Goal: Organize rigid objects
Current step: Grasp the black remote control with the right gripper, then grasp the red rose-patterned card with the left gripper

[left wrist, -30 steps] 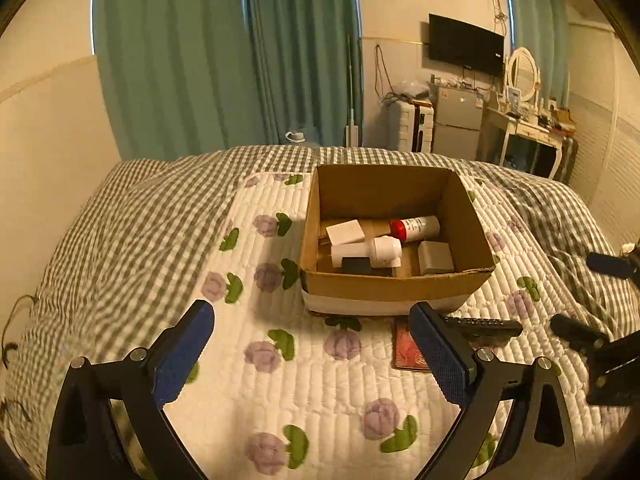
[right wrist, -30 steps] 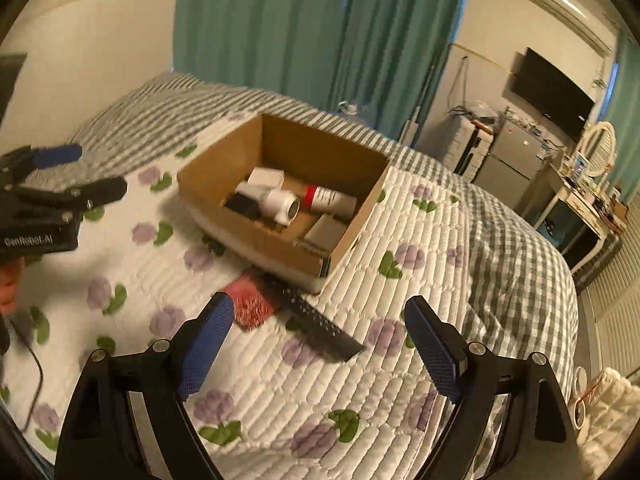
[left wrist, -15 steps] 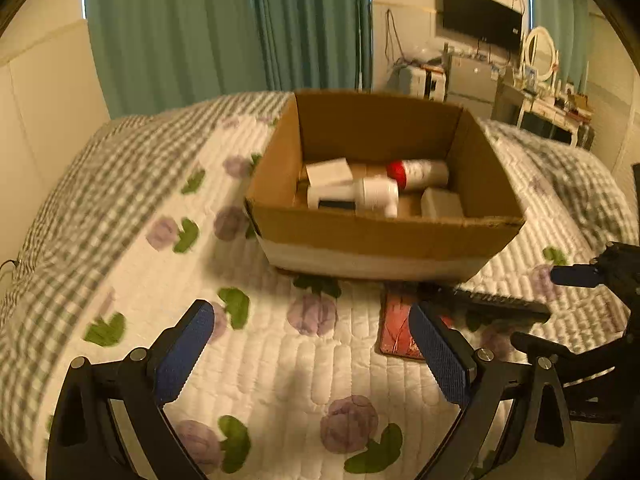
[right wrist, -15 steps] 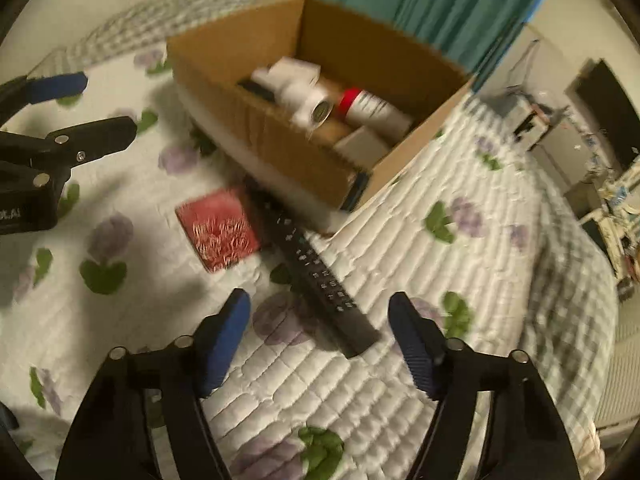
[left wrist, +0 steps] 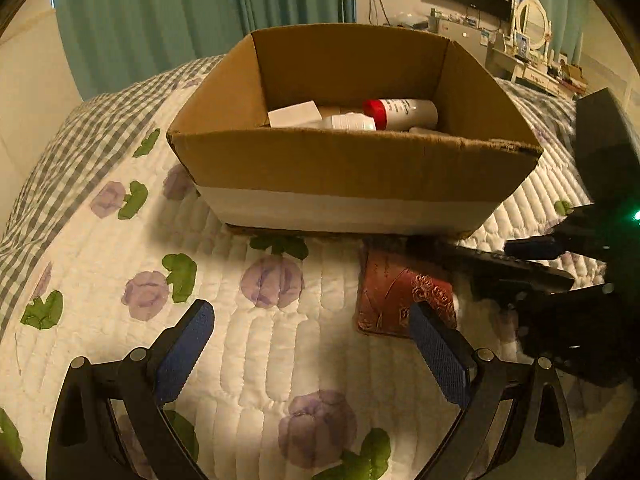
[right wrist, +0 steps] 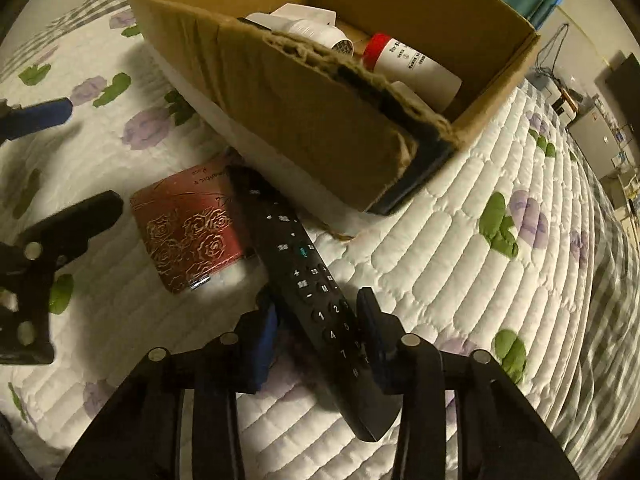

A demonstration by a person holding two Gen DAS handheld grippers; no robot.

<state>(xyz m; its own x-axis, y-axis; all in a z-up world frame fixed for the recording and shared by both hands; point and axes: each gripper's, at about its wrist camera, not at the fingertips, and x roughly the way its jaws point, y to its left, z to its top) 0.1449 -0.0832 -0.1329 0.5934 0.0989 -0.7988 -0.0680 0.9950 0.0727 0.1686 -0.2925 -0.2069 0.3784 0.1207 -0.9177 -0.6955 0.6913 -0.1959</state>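
The black remote control is lying on the quilted bed just in front of the cardboard box, its far end beside a red rose-patterned case. The right tongs have just been closing around the remote's near half, both blue pads sitting right at its edges; whether they are pressing it I cannot tell. The left tongs are hanging wide open over the quilt, empty, near the case. White bottles are lying inside the box.
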